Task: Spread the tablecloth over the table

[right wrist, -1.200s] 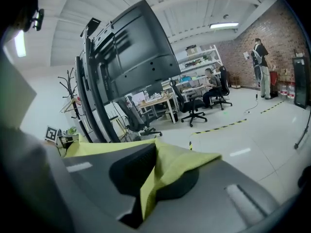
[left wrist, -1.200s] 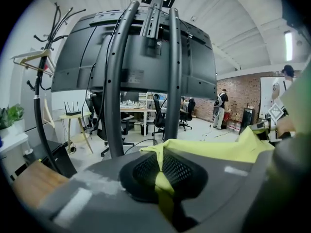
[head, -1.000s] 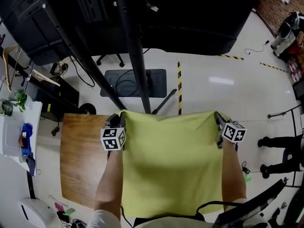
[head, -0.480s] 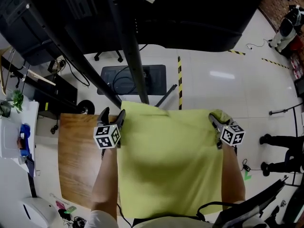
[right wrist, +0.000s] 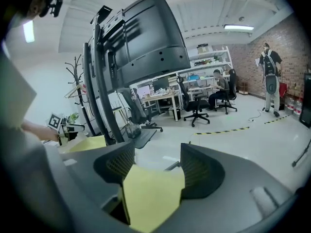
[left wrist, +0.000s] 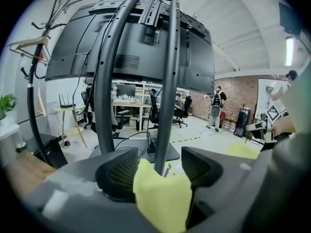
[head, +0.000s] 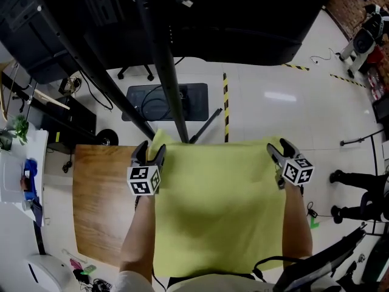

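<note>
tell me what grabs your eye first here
The yellow-green tablecloth draped across the wooden table fills the head view's centre. At its far corners sit the left gripper, jaws closing, and the right gripper, jaws opening, each with a cloth corner lying between its jaws. A big black screen looms just beyond.

My left gripper (head: pixel 151 148), jaws closing, and my right gripper (head: pixel 278 146), jaws opening, each have a far corner of the yellow tablecloth (head: pixel 219 212) between them, the cloth draped over the wooden table (head: pixel 100 205).

Bright overhead lighting, floor (head: pixel 281 96) glare, dark fisheye corners.
</note>
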`<act>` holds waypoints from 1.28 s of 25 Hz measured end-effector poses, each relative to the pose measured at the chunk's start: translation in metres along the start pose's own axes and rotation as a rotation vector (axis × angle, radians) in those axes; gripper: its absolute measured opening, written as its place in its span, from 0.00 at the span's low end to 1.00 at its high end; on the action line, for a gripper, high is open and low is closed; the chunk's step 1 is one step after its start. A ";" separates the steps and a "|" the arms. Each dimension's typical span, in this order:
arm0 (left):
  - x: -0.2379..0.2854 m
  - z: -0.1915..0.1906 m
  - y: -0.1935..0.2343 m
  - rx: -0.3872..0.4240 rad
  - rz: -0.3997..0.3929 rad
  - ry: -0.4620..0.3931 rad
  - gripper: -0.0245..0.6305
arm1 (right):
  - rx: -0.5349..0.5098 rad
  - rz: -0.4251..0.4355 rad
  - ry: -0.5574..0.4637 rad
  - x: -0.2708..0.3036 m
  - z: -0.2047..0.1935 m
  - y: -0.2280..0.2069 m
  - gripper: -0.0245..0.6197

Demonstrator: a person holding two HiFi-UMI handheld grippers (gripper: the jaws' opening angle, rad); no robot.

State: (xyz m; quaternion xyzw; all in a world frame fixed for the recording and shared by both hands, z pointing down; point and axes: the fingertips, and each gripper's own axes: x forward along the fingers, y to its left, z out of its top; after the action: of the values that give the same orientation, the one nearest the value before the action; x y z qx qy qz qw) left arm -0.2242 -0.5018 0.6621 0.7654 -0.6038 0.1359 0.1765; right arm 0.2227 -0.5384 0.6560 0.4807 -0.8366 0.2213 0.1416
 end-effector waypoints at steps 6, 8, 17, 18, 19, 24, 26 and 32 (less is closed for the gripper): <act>-0.027 0.028 -0.012 0.019 -0.002 -0.058 0.37 | -0.046 0.002 -0.073 -0.024 0.020 0.024 0.48; -0.044 0.043 -0.019 0.036 0.004 -0.094 0.24 | -0.069 0.008 -0.117 -0.039 0.034 0.035 0.34; -0.122 0.092 -0.054 0.063 0.010 -0.218 0.05 | -0.144 0.064 -0.299 -0.126 0.092 0.084 0.05; -0.132 0.096 -0.059 0.064 0.010 -0.225 0.05 | -0.148 0.069 -0.316 -0.137 0.097 0.089 0.05; -0.142 0.099 -0.064 0.065 0.011 -0.233 0.05 | -0.152 0.073 -0.331 -0.148 0.100 0.095 0.05; -0.193 0.113 -0.087 0.115 0.023 -0.270 0.05 | -0.170 0.100 -0.381 -0.198 0.110 0.120 0.05; -0.210 0.114 -0.097 0.121 0.025 -0.278 0.05 | -0.176 0.096 -0.392 -0.217 0.110 0.125 0.05; -0.257 0.126 -0.121 0.120 0.015 -0.326 0.05 | -0.177 0.080 -0.424 -0.258 0.114 0.142 0.05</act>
State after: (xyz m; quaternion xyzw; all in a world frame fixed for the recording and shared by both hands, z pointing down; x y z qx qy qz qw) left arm -0.1674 -0.3060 0.4275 0.7818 -0.6210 0.0470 0.0289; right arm 0.2252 -0.3416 0.4083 0.4684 -0.8823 0.0465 -0.0044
